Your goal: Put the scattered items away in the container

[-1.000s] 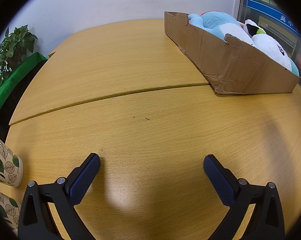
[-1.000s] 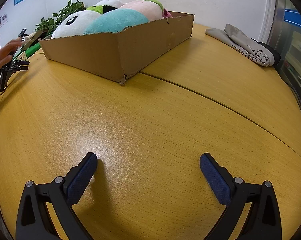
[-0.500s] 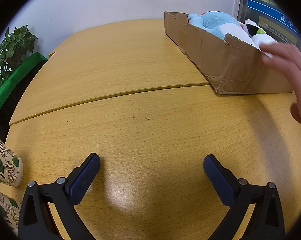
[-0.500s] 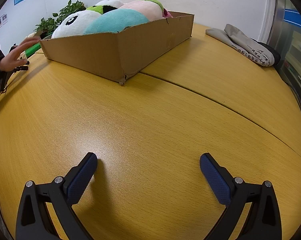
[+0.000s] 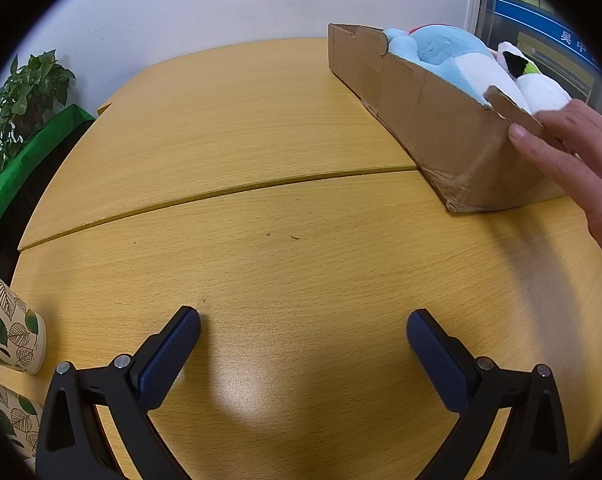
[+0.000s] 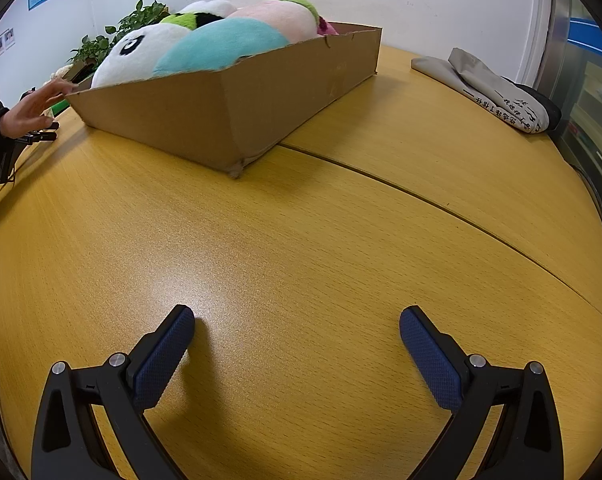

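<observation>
A long cardboard box (image 5: pixel 429 128) stands on the wooden table, filled with plush toys: a blue one (image 5: pixel 449 50) and a white one (image 5: pixel 541 92). In the right wrist view the box (image 6: pixel 229 108) holds a white panda plush (image 6: pixel 141 52), a teal plush (image 6: pixel 221 46) and a pink plush (image 6: pixel 281 18). My left gripper (image 5: pixel 303 330) is open and empty, low over the table, well short of the box. My right gripper (image 6: pixel 297 328) is open and empty over bare table. A person's bare hand (image 5: pixel 569 148) rests on the box's near end.
Leaf-printed paper cups (image 5: pixel 9 328) stand at the left edge by my left gripper. A folded grey bag (image 6: pixel 497 92) lies at the table's far right. A potted plant (image 5: pixel 21 96) and green cloth sit beyond the table's left edge. A seam (image 5: pixel 221 194) crosses the tabletop.
A person's bare hand has come in from the right and reached the near end of the box. Both grippers have stayed still and open.
</observation>
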The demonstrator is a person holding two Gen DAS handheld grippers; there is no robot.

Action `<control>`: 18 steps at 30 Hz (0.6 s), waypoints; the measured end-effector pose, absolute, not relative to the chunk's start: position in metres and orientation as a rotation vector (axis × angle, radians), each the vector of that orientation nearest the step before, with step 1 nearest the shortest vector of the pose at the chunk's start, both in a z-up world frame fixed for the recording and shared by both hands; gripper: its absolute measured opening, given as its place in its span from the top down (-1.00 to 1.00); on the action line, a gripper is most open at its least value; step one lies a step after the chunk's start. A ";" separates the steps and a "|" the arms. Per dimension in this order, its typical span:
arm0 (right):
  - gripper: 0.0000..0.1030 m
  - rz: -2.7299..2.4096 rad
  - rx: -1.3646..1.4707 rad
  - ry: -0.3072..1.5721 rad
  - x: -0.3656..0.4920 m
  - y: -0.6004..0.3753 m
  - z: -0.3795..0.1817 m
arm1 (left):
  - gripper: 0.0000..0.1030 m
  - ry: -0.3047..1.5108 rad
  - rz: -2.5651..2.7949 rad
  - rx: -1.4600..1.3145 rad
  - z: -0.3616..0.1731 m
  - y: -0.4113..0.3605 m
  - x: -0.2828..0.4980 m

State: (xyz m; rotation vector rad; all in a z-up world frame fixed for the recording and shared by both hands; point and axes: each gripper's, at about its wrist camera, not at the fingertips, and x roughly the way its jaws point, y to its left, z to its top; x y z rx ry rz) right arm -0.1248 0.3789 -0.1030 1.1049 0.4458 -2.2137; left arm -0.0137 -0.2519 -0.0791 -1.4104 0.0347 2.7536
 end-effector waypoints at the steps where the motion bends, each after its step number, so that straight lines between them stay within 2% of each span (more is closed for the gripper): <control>1: -1.00 -2.214 1.105 0.446 -0.125 0.379 -0.103 | -1.00 0.035 2.754 -1.411 -0.079 -0.252 -0.014; 18: -1.00 -2.213 1.105 0.447 -0.124 0.380 -0.103 | -1.00 0.034 2.754 -1.411 -0.078 -0.252 -0.013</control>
